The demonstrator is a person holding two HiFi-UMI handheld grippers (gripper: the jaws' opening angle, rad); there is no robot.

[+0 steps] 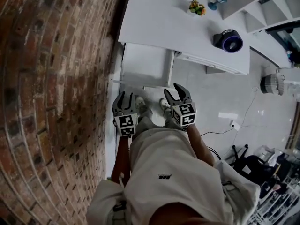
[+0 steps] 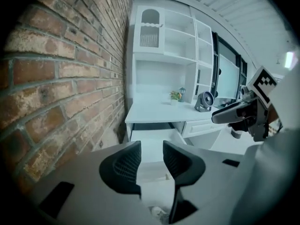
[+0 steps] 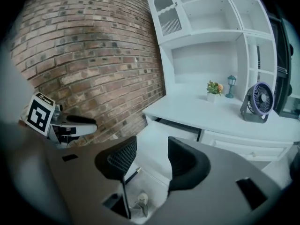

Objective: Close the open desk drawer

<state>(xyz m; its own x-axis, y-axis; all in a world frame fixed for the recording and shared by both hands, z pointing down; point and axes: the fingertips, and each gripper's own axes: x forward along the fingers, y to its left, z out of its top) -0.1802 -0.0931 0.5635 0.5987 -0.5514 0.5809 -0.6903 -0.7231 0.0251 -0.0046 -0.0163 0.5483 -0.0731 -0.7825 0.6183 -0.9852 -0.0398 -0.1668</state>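
Drawer (image 1: 146, 63) stood open, pulled out of the left end of the white desk, just beside the brick wall (image 1: 56, 88). Its white inside faced up in the head view, and its front edge was the part nearest the person.

Left gripper (image 1: 125, 97) was held in front of the drawer front, toward the wall side. Jaws were released, set apart, with nothing between them; through the gap only the drawer showed beyond. No contact with the drawer visible.

Right gripper (image 1: 177, 92) was held alongside, near the drawer's right front corner. Jaws were likewise released and empty, and the drawer and a patch of floor showed through the gap. The two grippers were level with each other and apart.

The person's shoes (image 1: 140, 106) stood on the pale floor (image 1: 220, 102) just below the grippers, close to the drawer front.

On the surface (image 1: 154, 18): a small potted plant (image 1: 197, 7) and a little blue lamp-like ornament (image 1: 218, 0) at the back, and a round dark fan (image 1: 228, 40) toward the right end. A closed drawer front (image 3: 248, 146) sat to the right of the open one. White shelving (image 2: 171, 41) rose above the back of the desk.
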